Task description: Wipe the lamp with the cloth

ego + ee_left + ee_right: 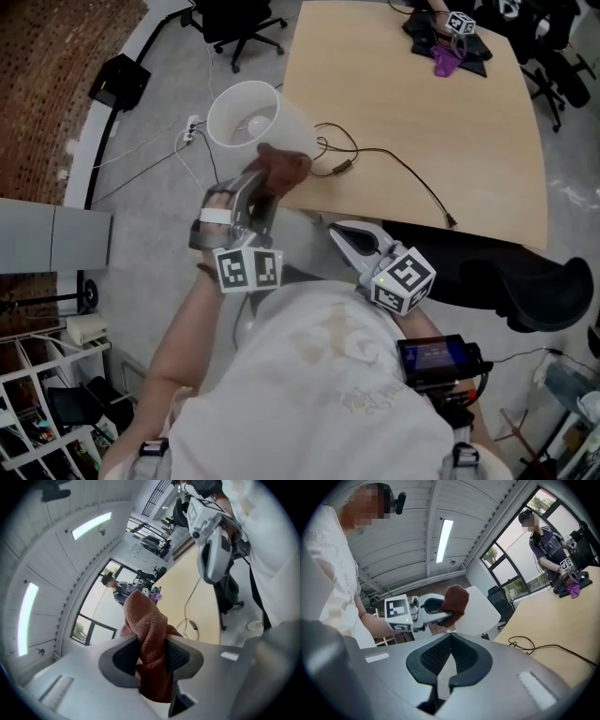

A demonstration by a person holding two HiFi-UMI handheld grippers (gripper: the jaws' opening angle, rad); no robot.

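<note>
Pale wooden table (450, 122) carries a black cable (394, 164); the shirt's print is too faint to read. Beside its corner the white lamp (248, 117) shows only its shade, base hidden. The left gripper (265, 185) clamps the brown cloth (286, 167) at that shade; the right gripper (337, 232) is closed, empty.

Lamp (246, 117) base hidden behind cloth (282, 168), left tool (258, 192).

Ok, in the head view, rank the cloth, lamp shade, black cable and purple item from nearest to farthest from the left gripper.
1. cloth, clamped in the left gripper.
2. lamp shade, just beyond, off the table's left edge.
3. black cable, mid-table, to the right.
4. purple item, at the table's far end.
</note>
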